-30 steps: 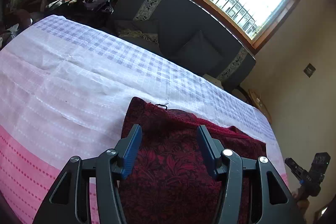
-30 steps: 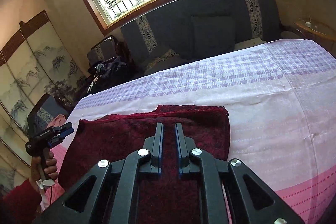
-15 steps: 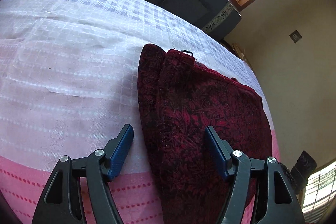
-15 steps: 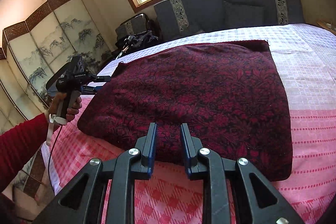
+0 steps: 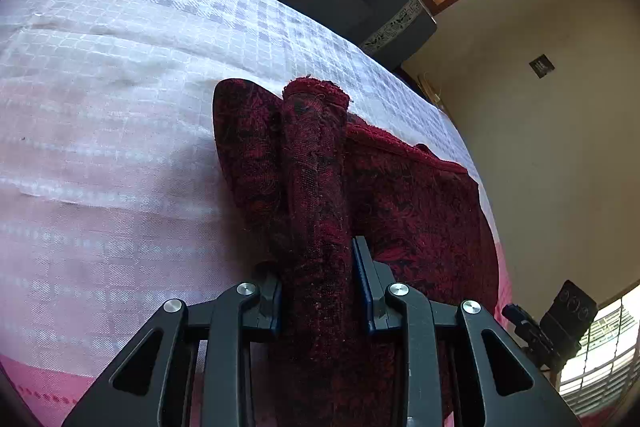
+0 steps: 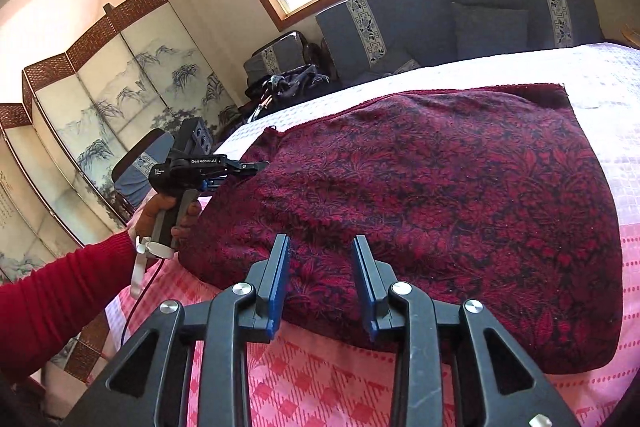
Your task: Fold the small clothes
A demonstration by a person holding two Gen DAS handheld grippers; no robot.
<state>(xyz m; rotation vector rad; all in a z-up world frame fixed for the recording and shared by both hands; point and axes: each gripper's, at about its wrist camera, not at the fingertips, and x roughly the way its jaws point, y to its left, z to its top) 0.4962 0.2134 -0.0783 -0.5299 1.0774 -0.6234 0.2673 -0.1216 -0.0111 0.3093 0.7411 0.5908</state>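
A dark red floral cloth (image 6: 440, 195) lies spread on the bed. In the left wrist view my left gripper (image 5: 318, 281) is shut on the cloth's left edge, which bunches into a raised ridge (image 5: 316, 163) between the fingers. The right wrist view shows that left gripper (image 6: 236, 169) gripping the cloth's left corner. My right gripper (image 6: 322, 275) is open, its fingers straddling the cloth's near edge without holding it.
The bed has a white and lilac checked cover (image 5: 120, 75) with a pink band (image 6: 320, 379) at the near side. A dark sofa (image 6: 460, 23) stands behind the bed under the window. A painted folding screen (image 6: 100, 99) stands on the left.
My left gripper closed on the cloth's left edge and bunched it up. My right gripper opened from nearly shut and sits at the cloth's near edge.
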